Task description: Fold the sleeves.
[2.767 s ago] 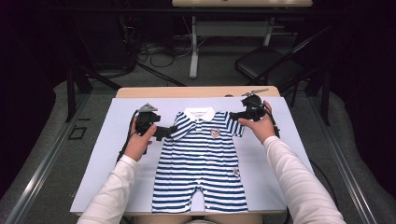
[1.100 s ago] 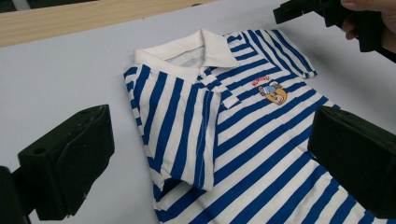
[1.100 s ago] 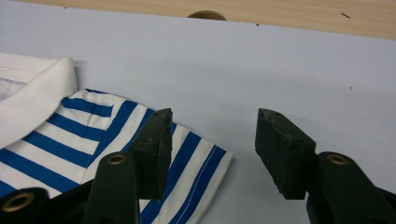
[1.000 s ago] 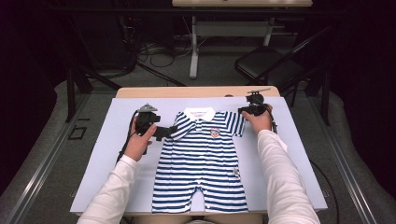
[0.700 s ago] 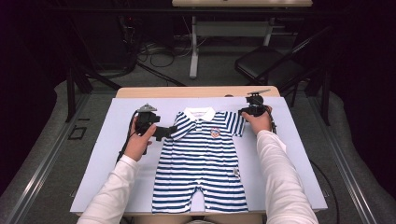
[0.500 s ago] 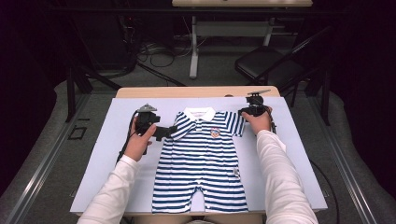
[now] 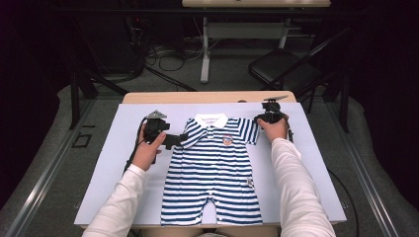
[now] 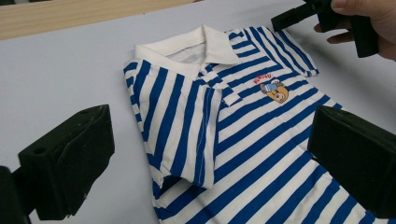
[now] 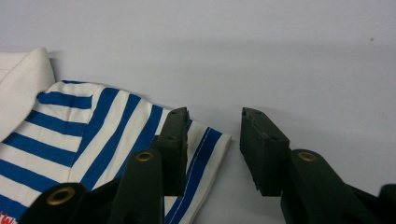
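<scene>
The desk [image 7: 207,97] has a light wooden top, and you can see the wood as a strip along the far edge. A big pale blue mat [image 7: 113,163] covers almost all of it, from the left side to the right side and down to the near edge. The mat is smooth and flat. In the middle of the mat lies a baby romper [image 7: 215,173] with blue and white stripes. It lies face up and spread out flat, with its white collar [image 7: 211,120] toward the far edge and its two short legs toward the near edge. Both short sleeves reach out to the sides. A small bear picture [image 8: 274,90] sits on its chest
</scene>
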Available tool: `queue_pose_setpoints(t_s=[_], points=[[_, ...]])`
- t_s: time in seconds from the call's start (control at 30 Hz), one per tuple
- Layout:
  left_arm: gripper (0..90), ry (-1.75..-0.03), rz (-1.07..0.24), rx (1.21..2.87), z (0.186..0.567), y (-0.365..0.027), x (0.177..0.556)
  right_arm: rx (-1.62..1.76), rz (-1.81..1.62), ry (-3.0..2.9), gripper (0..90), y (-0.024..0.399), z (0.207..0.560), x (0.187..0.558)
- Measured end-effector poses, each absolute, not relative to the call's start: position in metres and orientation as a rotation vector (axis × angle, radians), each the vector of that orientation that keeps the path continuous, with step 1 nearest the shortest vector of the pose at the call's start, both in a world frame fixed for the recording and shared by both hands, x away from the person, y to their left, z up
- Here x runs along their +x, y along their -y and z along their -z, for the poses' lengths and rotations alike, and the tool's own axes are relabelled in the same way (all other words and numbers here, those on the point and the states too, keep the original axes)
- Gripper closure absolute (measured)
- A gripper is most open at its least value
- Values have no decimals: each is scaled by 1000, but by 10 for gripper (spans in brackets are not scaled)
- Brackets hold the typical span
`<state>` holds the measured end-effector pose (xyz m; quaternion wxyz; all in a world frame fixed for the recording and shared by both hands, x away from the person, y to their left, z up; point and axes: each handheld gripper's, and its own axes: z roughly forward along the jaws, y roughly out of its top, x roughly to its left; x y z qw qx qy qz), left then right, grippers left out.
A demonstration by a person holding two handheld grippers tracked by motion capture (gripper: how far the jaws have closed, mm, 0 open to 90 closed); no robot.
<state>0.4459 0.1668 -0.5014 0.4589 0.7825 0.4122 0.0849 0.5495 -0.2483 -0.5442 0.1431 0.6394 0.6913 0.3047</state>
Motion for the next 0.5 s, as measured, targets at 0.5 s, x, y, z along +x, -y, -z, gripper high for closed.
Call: queue_pose_setpoints(t_s=[0.5], points=[[9, -1016, -211, 1927, 502, -167, 446, 1818, -874, -2024, 803, 244, 542, 548]])
